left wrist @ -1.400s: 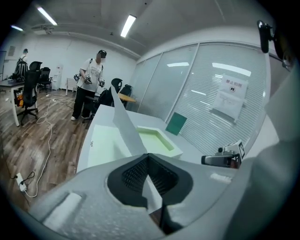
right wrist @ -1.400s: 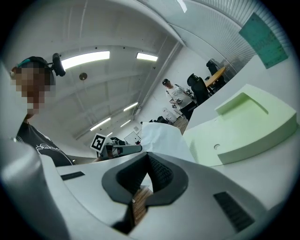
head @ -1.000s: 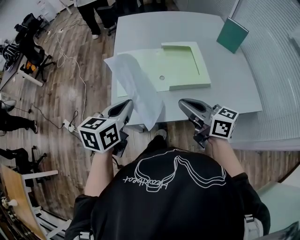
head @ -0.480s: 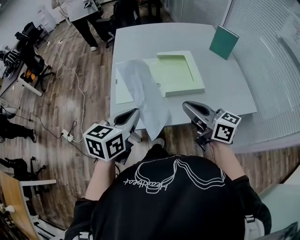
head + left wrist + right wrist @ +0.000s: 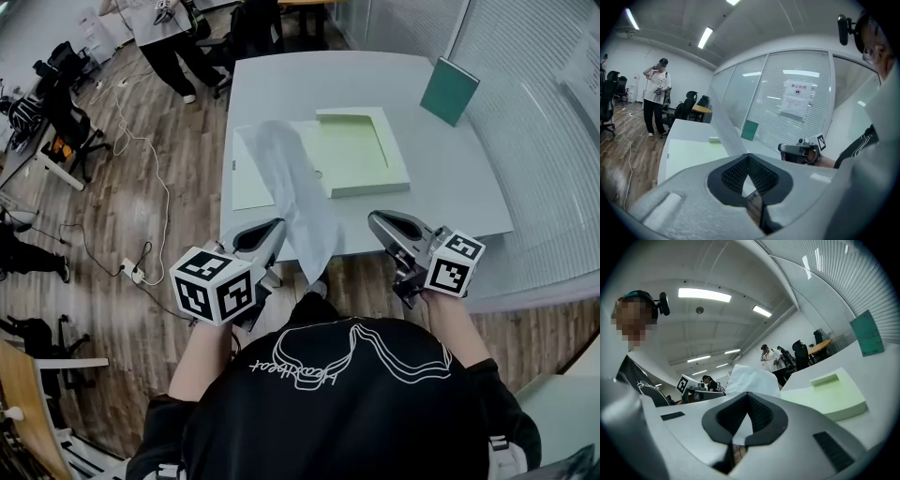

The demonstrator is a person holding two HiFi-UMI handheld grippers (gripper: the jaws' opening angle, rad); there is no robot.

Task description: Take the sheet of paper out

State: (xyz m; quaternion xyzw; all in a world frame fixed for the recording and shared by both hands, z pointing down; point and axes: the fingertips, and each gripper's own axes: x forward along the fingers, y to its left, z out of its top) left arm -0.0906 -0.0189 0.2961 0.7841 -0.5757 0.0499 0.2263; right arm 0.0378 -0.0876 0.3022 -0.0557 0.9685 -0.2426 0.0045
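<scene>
Paper point(image 5: 295, 183) pinched between closed jaws of left gripper point(image 5: 275, 228), hanging past near edge of table point(image 5: 450, 187); green folder point(image 5: 361, 155) at its 2 o'clock; right gripper point(image 5: 377, 221), at 3 o'clock of the left, jaws together, empty.

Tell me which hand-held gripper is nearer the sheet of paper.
Left. The left hand-held gripper is shut on an edge of the sheet of paper; the right hand-held gripper sits apart, to its right.
</scene>
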